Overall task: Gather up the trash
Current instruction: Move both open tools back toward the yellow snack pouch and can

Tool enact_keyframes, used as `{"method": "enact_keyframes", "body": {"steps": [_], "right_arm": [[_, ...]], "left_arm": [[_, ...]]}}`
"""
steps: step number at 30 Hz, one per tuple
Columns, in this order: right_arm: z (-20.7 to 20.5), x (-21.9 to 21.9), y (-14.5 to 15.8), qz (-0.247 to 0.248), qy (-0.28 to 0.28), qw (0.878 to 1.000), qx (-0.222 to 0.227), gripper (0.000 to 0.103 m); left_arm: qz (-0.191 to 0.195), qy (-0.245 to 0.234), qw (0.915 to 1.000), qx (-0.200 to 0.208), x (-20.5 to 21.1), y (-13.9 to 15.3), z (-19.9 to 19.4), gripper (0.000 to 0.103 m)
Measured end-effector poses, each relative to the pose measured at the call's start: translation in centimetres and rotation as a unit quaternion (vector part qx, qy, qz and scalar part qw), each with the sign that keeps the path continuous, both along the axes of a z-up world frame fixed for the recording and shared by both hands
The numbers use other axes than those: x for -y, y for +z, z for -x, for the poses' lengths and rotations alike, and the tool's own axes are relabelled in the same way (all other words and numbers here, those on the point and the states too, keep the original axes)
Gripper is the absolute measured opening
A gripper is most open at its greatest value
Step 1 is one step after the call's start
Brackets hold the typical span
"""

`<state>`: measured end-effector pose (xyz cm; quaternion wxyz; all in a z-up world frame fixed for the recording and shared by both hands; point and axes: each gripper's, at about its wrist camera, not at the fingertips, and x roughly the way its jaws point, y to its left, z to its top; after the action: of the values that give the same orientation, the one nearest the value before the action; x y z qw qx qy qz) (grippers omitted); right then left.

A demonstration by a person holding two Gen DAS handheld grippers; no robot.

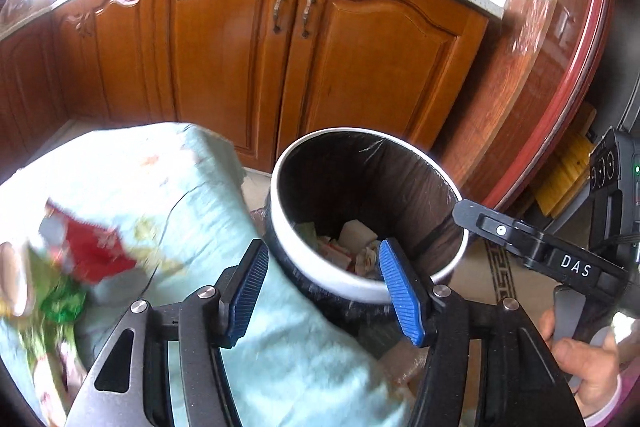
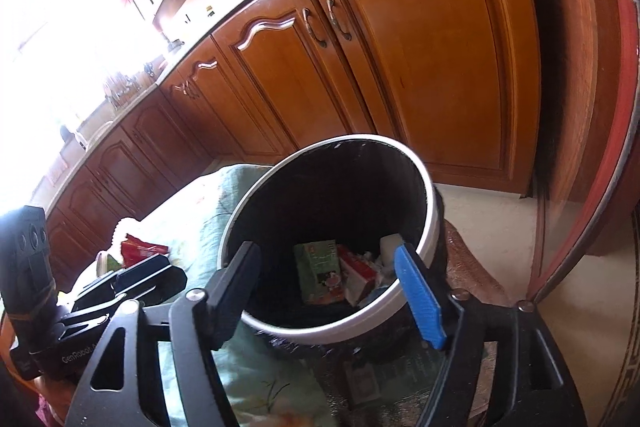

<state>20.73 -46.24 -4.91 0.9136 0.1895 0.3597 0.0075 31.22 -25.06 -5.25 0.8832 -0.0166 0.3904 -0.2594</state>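
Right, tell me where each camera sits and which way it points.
Left wrist: on the left hand-held gripper, open, looking down at the trash bin and light blue cloth; the right hand-held gripper and a hand show at right.
Right wrist: on the right hand-held gripper, open, looking into the bin; the left one shows at left.
Shared: bin, cloth, wooden cabinets.

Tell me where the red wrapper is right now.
The red wrapper lies on the pale green cloth, left of the bin in both views, beside a green wrapper.
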Motion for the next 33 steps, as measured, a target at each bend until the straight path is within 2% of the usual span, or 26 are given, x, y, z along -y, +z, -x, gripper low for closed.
{"method": "enact_keyframes", "body": {"steps": [6, 18, 33], "right_arm": [[1.9, -3.3, 0.0, -0.015, 0.018, 1.0, 0.011, 0.075], [3.1, -11.0, -1.6, -0.032, 0.092, 0.995, -0.015, 0.075], [2.5, -17.2, -2.3, -0.022, 0.151, 0.988, -0.022, 0.075]], "left_arm": [[0.015, 0.033, 0.9993, -0.01, -4.6, -0.4, 3.5, 0.058], [0.026, 0.099, 0.9945, -0.022, -13.6, -0.1, 9.4, 0.059], [0.043, 0.174, 0.9833, -0.033, -21.9, 0.4, 12.2, 0.06]]}}
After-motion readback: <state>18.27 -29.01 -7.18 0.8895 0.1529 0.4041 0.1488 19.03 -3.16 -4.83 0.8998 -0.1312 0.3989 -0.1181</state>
